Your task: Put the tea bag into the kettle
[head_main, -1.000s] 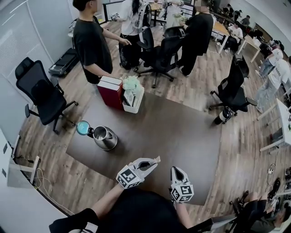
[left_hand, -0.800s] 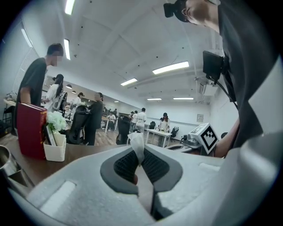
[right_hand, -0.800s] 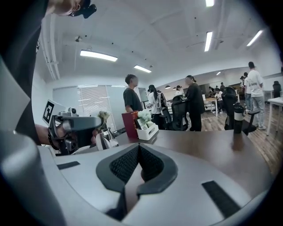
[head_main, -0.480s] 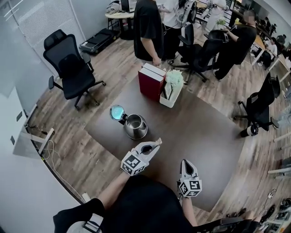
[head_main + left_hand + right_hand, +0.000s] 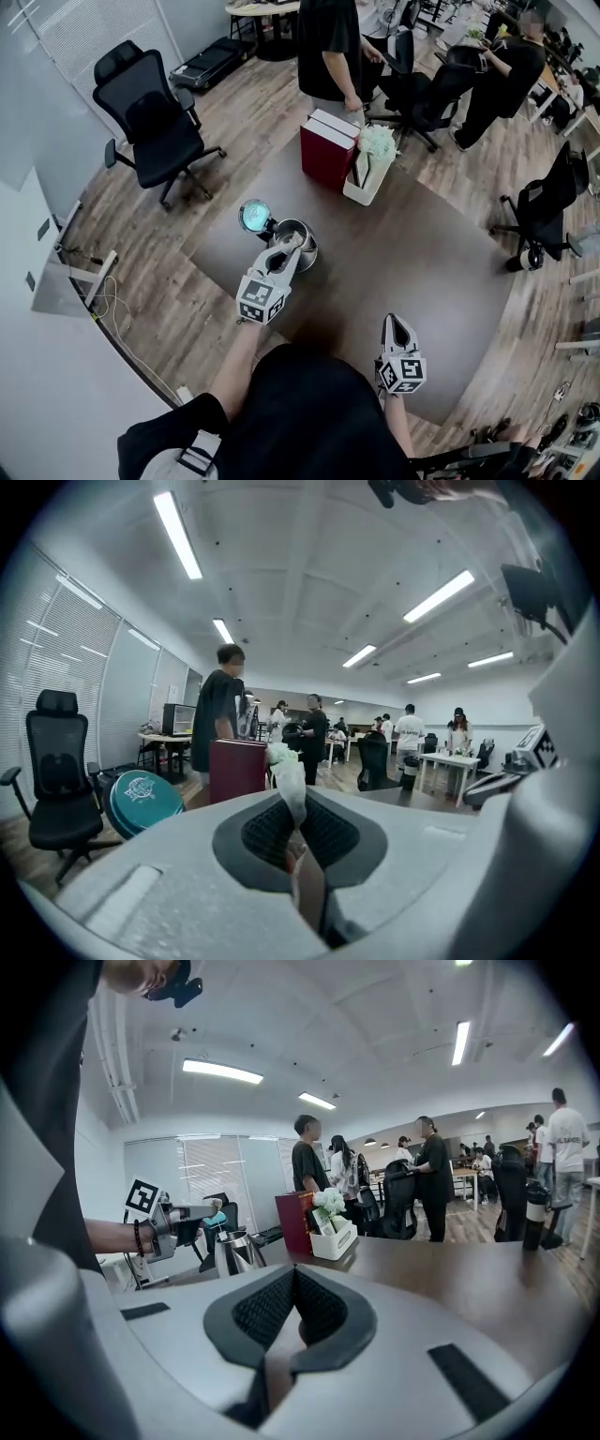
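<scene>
While the left gripper (image 5: 289, 246) sits just left of frame centre in the head view, its 2 jaws are clamped on 1 tea bag (image 5: 289, 787), which sticks up pale between the pads in the left gripper view. Its tips overlap the rim of the 1 steel kettle (image 5: 306, 251) on the dark tabletop (image 5: 422, 253). The right gripper view shows the bag held above the kettle, not inside. The kettle's 1 teal lid (image 5: 253, 216) is flipped open, to its upper left. Lower right of centre, the right gripper (image 5: 396, 325) has its jaws together w/ nothing between. Upper centre: 2 dark red boxes (image 5: 326, 155) side by side, just beside 1 white caddy (image 5: 367, 187) of white flowers (image 5: 377, 142). 1 black office chair (image 5: 150, 117) stands upper left on the wood floor (image 5: 234, 103).
</scene>
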{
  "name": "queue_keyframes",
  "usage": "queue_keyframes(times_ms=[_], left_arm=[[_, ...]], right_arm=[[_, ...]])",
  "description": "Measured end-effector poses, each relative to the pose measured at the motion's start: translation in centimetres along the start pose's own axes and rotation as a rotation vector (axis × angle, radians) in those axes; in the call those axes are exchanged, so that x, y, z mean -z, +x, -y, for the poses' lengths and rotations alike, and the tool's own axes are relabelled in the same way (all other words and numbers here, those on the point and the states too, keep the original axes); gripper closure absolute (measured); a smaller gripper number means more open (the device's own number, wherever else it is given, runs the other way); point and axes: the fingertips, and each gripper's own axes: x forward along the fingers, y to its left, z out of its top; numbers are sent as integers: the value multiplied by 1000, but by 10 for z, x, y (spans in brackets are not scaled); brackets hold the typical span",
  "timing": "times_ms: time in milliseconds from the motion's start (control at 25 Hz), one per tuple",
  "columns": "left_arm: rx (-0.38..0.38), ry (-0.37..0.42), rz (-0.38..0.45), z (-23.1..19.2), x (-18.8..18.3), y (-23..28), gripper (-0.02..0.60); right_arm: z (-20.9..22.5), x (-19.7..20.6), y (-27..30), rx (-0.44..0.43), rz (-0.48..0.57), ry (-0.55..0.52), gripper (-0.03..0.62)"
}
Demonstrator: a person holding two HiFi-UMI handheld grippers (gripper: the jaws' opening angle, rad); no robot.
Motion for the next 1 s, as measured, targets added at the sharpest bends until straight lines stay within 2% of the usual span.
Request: queue_keyframes(times_ms=[240, 480, 680, 1000], left_arm=[[-29, 28, -27, -18, 7, 16, 566], [-27, 2, -76, -24, 24, 32, 566], [-26, -7, -81, -26, 26, 37, 566], [-19, -10, -97, -28, 34, 38, 566]], right_arm=[[3, 4, -6, 6, -16, -9, 588], [6, 11, -18, 40, -25, -1, 588], [9, 14, -23, 56, -27, 7, 588], [3, 17, -22, 44, -34, 10, 588]])
